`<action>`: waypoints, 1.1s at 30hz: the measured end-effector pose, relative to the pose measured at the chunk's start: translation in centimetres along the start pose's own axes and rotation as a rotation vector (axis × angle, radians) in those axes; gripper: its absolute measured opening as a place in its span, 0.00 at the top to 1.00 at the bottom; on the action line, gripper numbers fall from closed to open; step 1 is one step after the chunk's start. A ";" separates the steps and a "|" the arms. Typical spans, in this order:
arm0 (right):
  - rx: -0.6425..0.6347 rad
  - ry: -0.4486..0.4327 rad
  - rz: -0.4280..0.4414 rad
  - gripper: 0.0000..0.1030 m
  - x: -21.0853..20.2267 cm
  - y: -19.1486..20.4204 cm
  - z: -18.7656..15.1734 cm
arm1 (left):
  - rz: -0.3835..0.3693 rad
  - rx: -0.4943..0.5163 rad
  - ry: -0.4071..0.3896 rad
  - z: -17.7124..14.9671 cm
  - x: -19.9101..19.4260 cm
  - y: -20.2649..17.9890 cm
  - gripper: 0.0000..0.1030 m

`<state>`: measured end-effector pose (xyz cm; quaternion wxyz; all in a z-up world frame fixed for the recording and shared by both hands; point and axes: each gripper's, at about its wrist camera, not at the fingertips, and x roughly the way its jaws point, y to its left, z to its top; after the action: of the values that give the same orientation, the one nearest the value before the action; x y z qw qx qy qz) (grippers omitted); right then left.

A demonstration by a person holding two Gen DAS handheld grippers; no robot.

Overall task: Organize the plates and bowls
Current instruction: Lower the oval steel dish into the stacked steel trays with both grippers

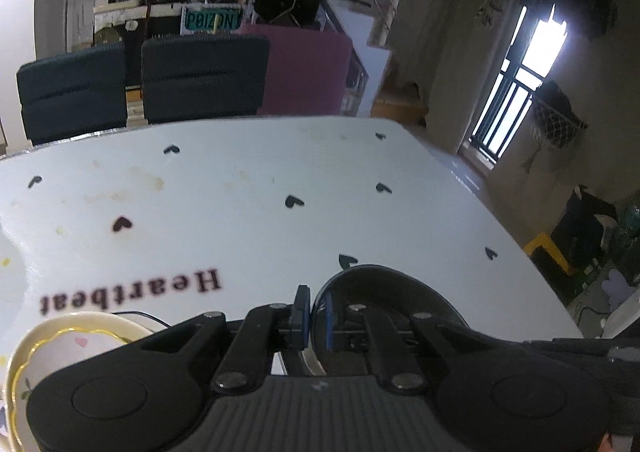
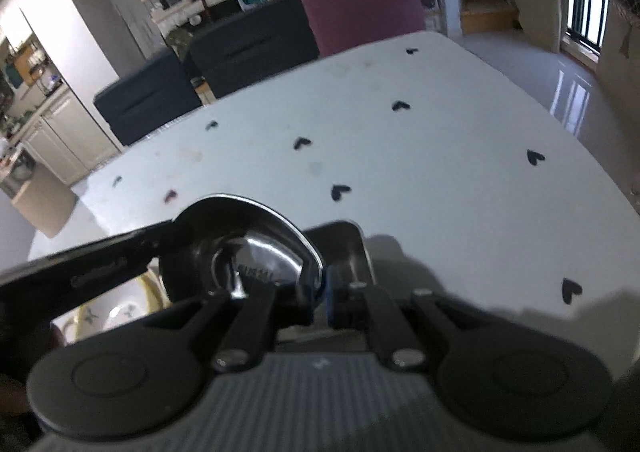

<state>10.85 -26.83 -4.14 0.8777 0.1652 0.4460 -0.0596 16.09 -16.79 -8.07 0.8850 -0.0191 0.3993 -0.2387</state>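
My left gripper [image 1: 315, 318] is shut on the near rim of a steel bowl [image 1: 384, 284], held above the white heart-print table [image 1: 280, 179]. In the right wrist view my right gripper [image 2: 320, 292] is shut on the right rim of the same shiny steel bowl [image 2: 256, 248], while the left gripper's arm [image 2: 100, 268] reaches in from the left. A cream plate with a gold scalloped rim [image 1: 60, 348] lies at the lower left, below the bowl; it also shows in the right wrist view [image 2: 116, 312]. A steel tray corner [image 2: 344, 240] sits behind the bowl.
Two dark chairs [image 1: 140, 83] stand at the table's far edge, with a maroon panel [image 1: 308, 71] beside them. The table's right edge [image 1: 500, 219] drops to the floor. The word "Heartbeat" [image 1: 132, 292] is printed on the cloth.
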 end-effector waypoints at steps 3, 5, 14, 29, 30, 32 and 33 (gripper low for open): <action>-0.015 0.034 -0.012 0.92 0.9 -0.3 -0.3 | -0.007 -0.007 0.021 0.0 0.8 0.3 0.91; -0.028 0.052 -0.023 0.92 1.5 0.0 -0.4 | -0.012 -0.003 0.033 0.0 1.3 0.4 0.91; -0.072 0.121 -0.065 0.91 3.6 0.1 -0.7 | -0.019 0.006 0.108 -0.5 4.2 0.4 0.89; -0.095 0.175 -0.071 0.90 7.5 -0.2 -0.7 | 0.011 0.018 0.153 -1.0 6.2 0.4 0.87; -0.096 0.178 -0.070 0.90 7.6 -0.2 -0.7 | 0.009 0.013 0.152 -1.0 6.2 0.5 0.87; -0.094 0.184 -0.068 0.90 7.9 -0.1 -0.7 | 0.005 0.010 0.151 -1.1 6.3 0.6 0.86; -0.095 0.184 -0.070 0.90 7.9 0.0 -0.7 | 0.004 0.012 0.149 -1.1 6.4 0.6 0.86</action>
<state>15.01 -26.27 -10.93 0.8371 0.1127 0.5326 -0.0535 19.14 -18.88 -13.39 0.8533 0.0048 0.4629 -0.2401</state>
